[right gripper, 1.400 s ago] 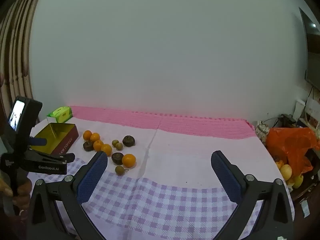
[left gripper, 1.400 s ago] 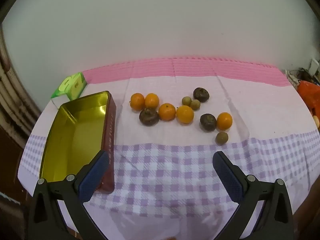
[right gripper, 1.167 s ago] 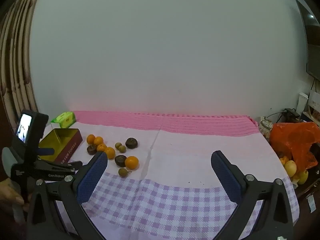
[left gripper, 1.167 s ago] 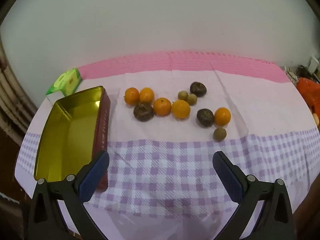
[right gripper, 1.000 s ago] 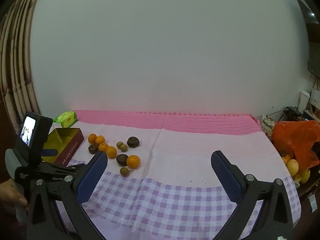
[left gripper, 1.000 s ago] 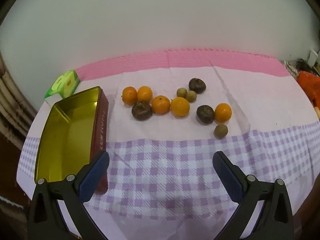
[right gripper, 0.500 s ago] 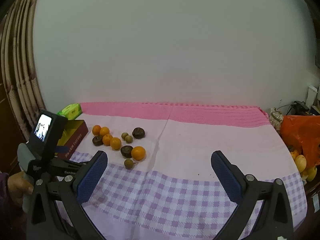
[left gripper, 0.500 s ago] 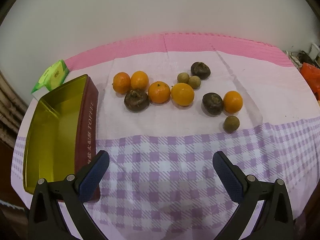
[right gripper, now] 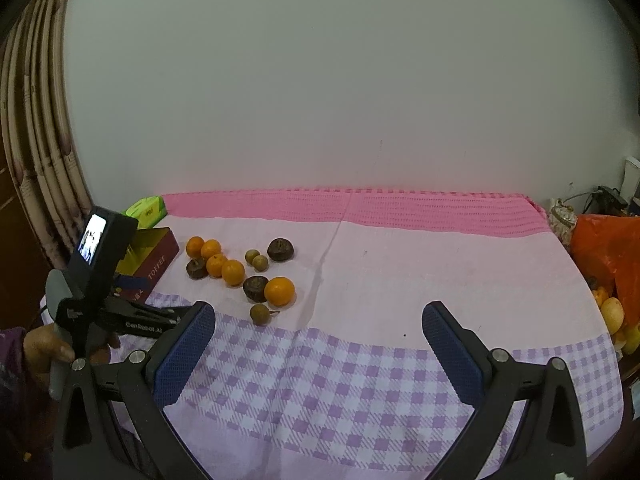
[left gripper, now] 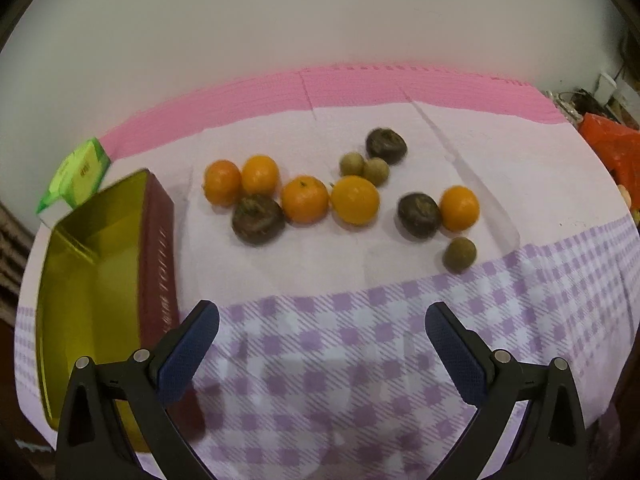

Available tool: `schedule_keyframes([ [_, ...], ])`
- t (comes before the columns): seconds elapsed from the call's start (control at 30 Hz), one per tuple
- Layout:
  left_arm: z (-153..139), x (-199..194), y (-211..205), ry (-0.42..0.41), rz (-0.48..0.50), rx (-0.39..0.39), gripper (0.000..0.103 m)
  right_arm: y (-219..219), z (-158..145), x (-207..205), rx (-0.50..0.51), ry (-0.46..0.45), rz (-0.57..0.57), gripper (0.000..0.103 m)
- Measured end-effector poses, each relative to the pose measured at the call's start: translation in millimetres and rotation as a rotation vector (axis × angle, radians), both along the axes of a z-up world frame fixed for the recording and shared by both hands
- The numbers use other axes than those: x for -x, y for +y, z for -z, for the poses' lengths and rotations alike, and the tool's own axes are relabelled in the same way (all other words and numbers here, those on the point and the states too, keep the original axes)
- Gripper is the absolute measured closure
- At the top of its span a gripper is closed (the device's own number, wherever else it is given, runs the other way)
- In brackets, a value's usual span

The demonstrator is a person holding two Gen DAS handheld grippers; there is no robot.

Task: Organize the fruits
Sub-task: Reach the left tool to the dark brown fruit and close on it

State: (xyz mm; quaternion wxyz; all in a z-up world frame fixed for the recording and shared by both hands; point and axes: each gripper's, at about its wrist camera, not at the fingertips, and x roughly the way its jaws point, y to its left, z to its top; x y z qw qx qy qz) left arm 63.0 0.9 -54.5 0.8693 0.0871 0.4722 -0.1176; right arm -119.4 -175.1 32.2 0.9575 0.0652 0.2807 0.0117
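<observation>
Left gripper (left gripper: 322,330) hovers above the near, purple-checked part of the bench cloth (left gripper: 340,360), pitched down toward the fruit. Fingers spread wide, nothing between them, touching nothing. From the right wrist view the left gripper (right gripper: 160,314) sits low at the bench's left edge, held by the person's left hand (right gripper: 48,346), with a lit screen on its back. "GenRobot.AI" is printed on its side.

Right gripper (right gripper: 318,330) is held further back and higher, roughly level, looking across the bench to the wall. Fingers (right gripper: 184,354) also wide apart, empty, no contact.

Open tin (left gripper: 100,264) on the bench's left side: gold inside, dark red outside, nothing in it. Side lettering is blurred in the left view; the right wrist view reads "TOFFEE" on the tin (right gripper: 154,266). Green box (left gripper: 76,174) sits behind it, printing unreadable.

Fruit all loose on the pale pink band of cloth, right of the tin:
- Five oranges: two side by side (left gripper: 240,180), two mid-cluster (left gripper: 330,200), one further right (left gripper: 459,208).
- Three dark brown fruits: one (left gripper: 258,219) touching the left oranges, one (left gripper: 418,215) beside the right orange, one (left gripper: 386,145) at the back.
- Three small olive-brown fruits: a pair (left gripper: 364,167) beside the back dark one, a single (left gripper: 459,255) nearest the checks.

Orange plastic bag (right gripper: 608,256) off the bench's right end, more fruit below it.
</observation>
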Motion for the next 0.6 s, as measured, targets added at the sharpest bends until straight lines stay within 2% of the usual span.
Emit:
schedule_keyframes([
  [0.1,-8,-12,10,0.001,0.015,0.030,0.001,-1,1,-1,-0.008,0.009,0.000,0.000],
  [0.23,-17,-34,21,0.048,0.092,0.094,0.001,-3,1,-2,-0.023,0.013,0.001,0.000],
  [0.37,-16,-55,18,0.042,0.164,0.002,0.002,-3,1,-2,-0.022,0.011,0.003,0.000],
  [0.47,-6,-71,18,0.079,0.193,-0.028,0.018,-4,4,-4,-0.024,0.023,0.003,0.000],
  [0.53,6,-85,20,0.146,0.193,-0.037,0.038,-5,6,-6,-0.024,0.032,0.005,0.000],
  [0.6,15,-97,23,0.190,0.181,-0.042,0.042,-6,8,-7,-0.027,0.040,0.007,0.000],
])
